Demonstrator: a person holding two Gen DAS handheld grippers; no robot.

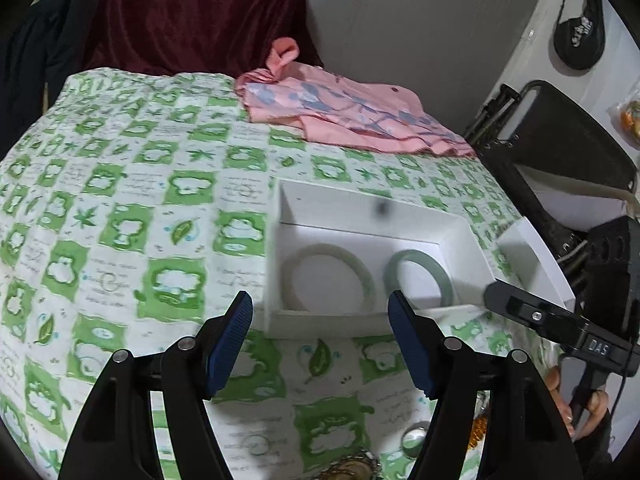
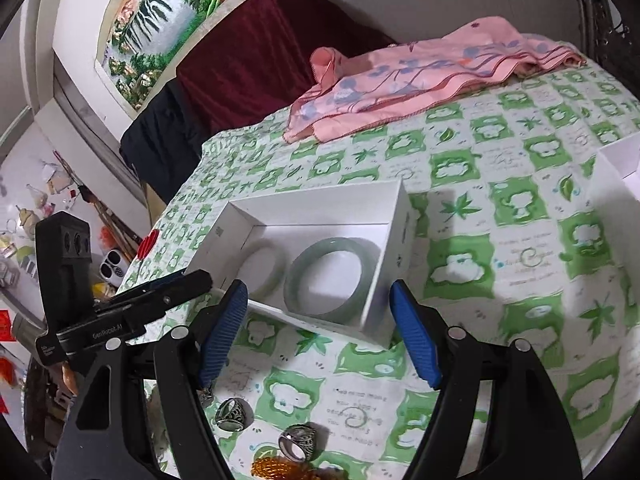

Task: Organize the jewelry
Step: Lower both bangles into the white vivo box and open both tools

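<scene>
A white open box (image 1: 360, 208) (image 2: 320, 208) sits on the green-and-white patterned cloth. Inside it lie a pale bangle (image 1: 326, 249) (image 2: 272, 264) and a green jade bangle (image 1: 416, 257) (image 2: 336, 245), side by side. My left gripper (image 1: 320, 312) hovers open just before the box's near wall, nothing between its blue pads. My right gripper (image 2: 318, 300) is open too, at the box's near corner, also empty. Two dark silver rings (image 2: 234, 412) (image 2: 298, 442) and amber beads (image 2: 276, 468) lie on the cloth under the right gripper. Each gripper shows in the other's view (image 1: 520, 308) (image 2: 172, 288).
A second white box (image 1: 532, 256) (image 2: 616, 172) stands to the right of the first. A folded pink cloth (image 1: 352, 112) (image 2: 420, 76) lies at the table's far side. A ring (image 1: 414, 438) and a pendant (image 1: 352, 468) sit near the front edge. Dark chairs stand behind.
</scene>
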